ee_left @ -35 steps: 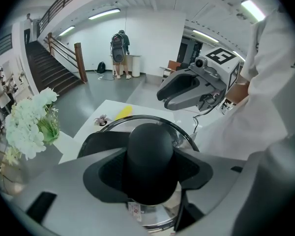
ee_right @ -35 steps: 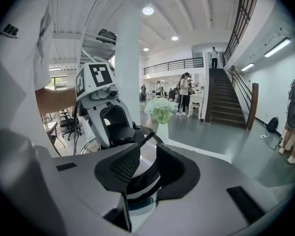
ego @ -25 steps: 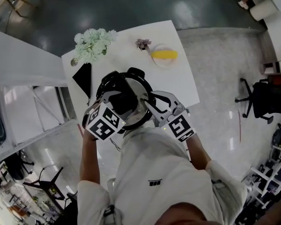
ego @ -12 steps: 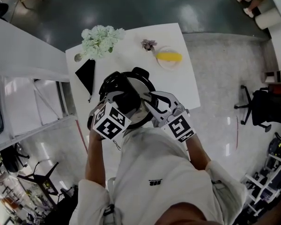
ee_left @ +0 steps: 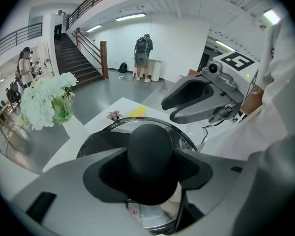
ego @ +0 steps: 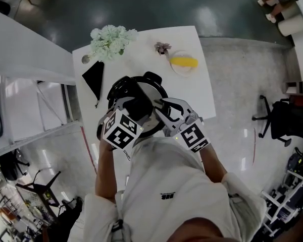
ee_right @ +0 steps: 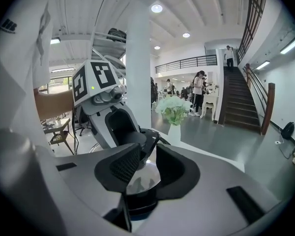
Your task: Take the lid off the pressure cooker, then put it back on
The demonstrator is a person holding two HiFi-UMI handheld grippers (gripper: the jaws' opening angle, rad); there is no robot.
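Note:
The steel pressure cooker point(ego: 156, 91) stands on the white table point(ego: 197, 92) close to my body, with its lid point(ee_left: 119, 125) on. My left gripper point(ego: 136, 106) comes down on the lid from above and is shut on the lid's black knob point(ee_left: 150, 154), which fills the space between its pads. My right gripper point(ego: 160, 110) reaches in at the cooker's right rim. In the right gripper view its jaws point(ee_right: 147, 167) stand close together around a black side handle point(ee_right: 137, 200), with the shiny lid showing beyond them.
A vase of pale flowers point(ego: 110, 40) and a black pouch point(ego: 93, 79) lie at the table's far left. A plate with something yellow point(ego: 183, 62) and a small dried flower point(ego: 161, 48) sit at the far right. An office chair point(ego: 280, 110) stands on the floor to the right.
The left gripper's marker cube has rolled a little while staying on the knob. The lid is still on the cooker. The right gripper has kept its place.

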